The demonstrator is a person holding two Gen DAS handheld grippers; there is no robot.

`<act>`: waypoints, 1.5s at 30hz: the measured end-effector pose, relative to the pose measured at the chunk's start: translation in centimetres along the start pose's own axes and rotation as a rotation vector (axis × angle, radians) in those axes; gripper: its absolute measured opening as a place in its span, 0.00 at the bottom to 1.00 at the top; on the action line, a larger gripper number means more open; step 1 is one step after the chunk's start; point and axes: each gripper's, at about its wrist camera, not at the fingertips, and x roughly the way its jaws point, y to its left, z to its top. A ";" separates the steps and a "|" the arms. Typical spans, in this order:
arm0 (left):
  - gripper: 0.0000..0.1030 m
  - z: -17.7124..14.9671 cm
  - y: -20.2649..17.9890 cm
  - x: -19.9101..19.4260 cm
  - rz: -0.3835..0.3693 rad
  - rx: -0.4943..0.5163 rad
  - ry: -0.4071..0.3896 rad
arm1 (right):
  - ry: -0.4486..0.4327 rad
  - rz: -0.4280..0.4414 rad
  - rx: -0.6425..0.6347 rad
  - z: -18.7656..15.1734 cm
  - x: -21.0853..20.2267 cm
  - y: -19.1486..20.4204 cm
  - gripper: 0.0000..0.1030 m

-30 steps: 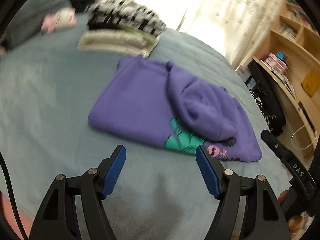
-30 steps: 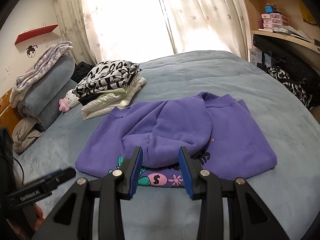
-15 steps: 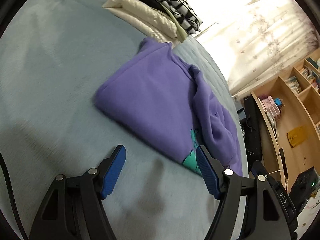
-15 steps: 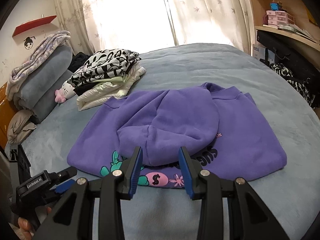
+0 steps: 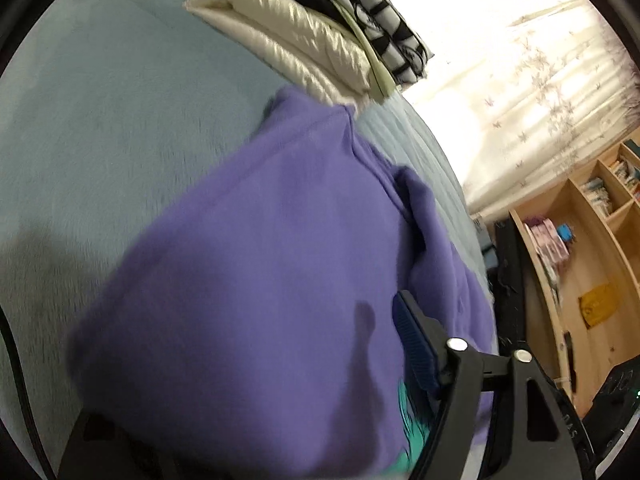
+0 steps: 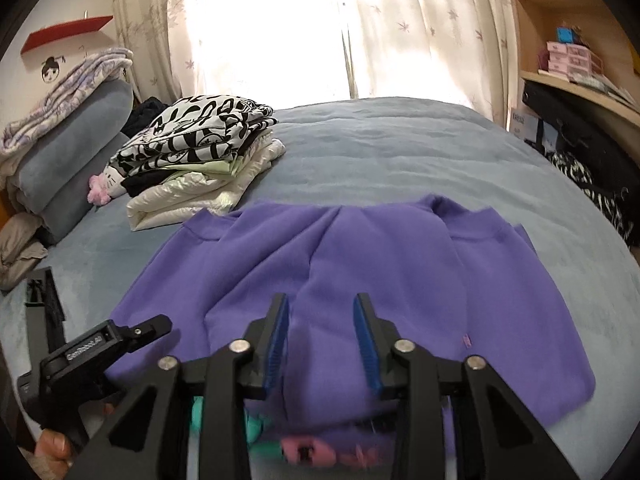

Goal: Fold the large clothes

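The bed [image 6: 380, 152], covered in a blue-grey blanket, fills most of both views. Its far half toward the curtained window [image 6: 280, 32] lies bare, and there is open blanket to the right of the garment as well. Along the left edge sit rolled bedding [image 6: 68, 132] and a stack of folded clothes [image 6: 200, 156] – a black-and-white patterned piece over cream ones – whose near corner lies just beside the garment's upper left corner.

The purple sweatshirt [image 6: 360, 280] lies flat on the near half of the bed, partly folded: a sleeve is laid over the middle of the body, the collar edge faces the window, and a teal and pink print shows at the near hem under the tools. Its right edge lies straight, well short of the bed's right side.

A wooden shelf unit [image 6: 576, 64] on the right holds pink boxes [image 6: 568, 58] with a small blue item on top; other contents are too small to tell.

The right gripper [image 6: 320, 340] is over the near middle of the sweatshirt, jaws closing with purple cloth between them, though the pads do not clearly press on it. The left gripper [image 5: 304, 364] is at the garment's left side – jaws closing, one finger hidden beneath the cloth, one blue pad [image 5: 414, 350] above it; a firm grip cannot be told
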 end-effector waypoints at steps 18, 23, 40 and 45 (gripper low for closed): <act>0.15 -2.8 -19.3 -2.2 0.100 0.748 -0.225 | 0.129 0.154 0.142 -2.9 7.1 -3.5 0.17; 0.15 -5.2 -24.3 -0.8 0.069 0.870 -0.205 | 0.189 0.283 0.230 -2.8 6.2 -6.0 0.16; 0.15 -21.3 -33.2 14.6 0.119 1.212 0.147 | 0.109 -0.037 0.617 -7.8 -5.4 -27.0 0.26; 0.18 -22.4 -32.3 15.0 0.112 1.257 0.124 | 0.123 0.004 0.714 -9.6 -4.3 -28.6 0.26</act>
